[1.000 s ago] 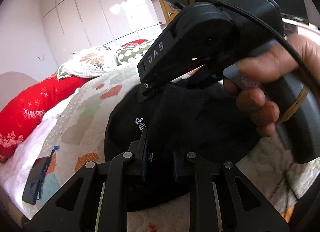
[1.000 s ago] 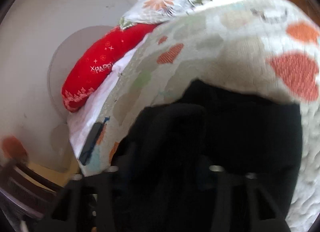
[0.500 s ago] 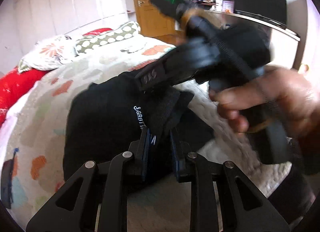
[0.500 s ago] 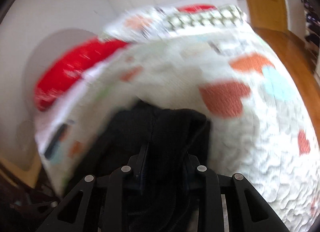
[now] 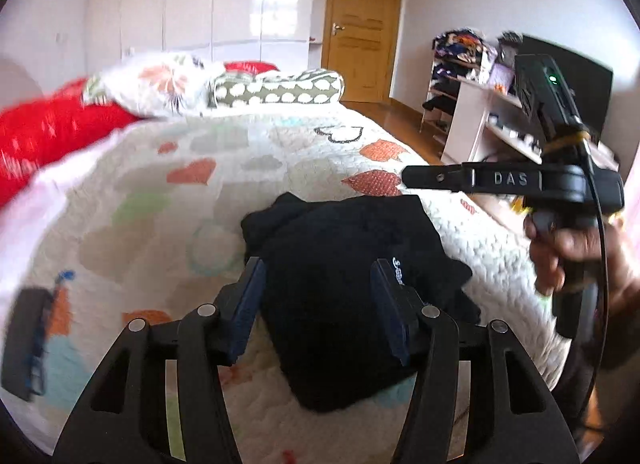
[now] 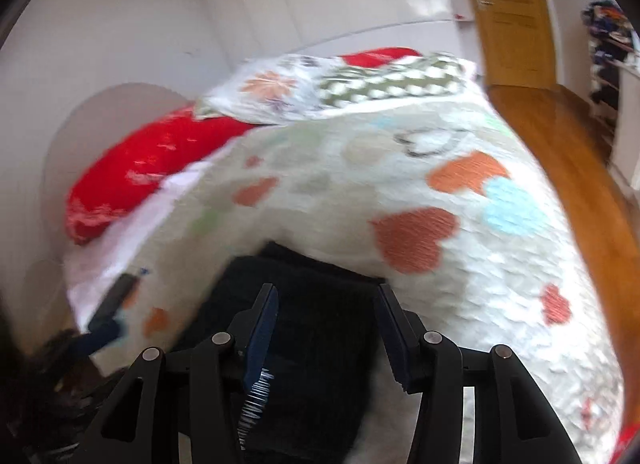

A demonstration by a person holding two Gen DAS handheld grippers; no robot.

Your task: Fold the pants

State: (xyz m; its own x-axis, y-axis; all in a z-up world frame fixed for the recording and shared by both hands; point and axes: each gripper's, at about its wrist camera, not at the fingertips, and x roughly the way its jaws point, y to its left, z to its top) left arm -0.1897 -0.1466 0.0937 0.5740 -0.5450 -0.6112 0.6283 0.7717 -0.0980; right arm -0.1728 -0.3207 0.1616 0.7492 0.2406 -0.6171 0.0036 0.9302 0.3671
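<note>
The black pants (image 5: 352, 284) lie in a folded bundle on the heart-patterned quilt (image 5: 168, 215). In the left wrist view my left gripper (image 5: 318, 276) hovers just above them. Its jaws are opening, and the cloth lies below the blue pads without being pinched. My right gripper (image 5: 414, 177) shows side-on at the right, lifted above the bundle's far right corner and held by a hand (image 5: 568, 260). In the blurred right wrist view the right gripper (image 6: 326, 304) hangs over the pants (image 6: 320, 356). Its jaws are opening and grip nothing.
A red pillow (image 5: 52, 131), a floral pillow (image 5: 160, 83) and a dotted pillow (image 5: 280, 89) lie at the head of the bed. A dark flat object (image 5: 28, 340) rests on the bed's left edge. A wooden door (image 5: 362, 23) and cluttered shelves (image 5: 468, 75) stand beyond.
Both grippers were shut on a raised fold of the pants. They have let it go, opened and pulled up and back. The pants now lie folded on the quilt.
</note>
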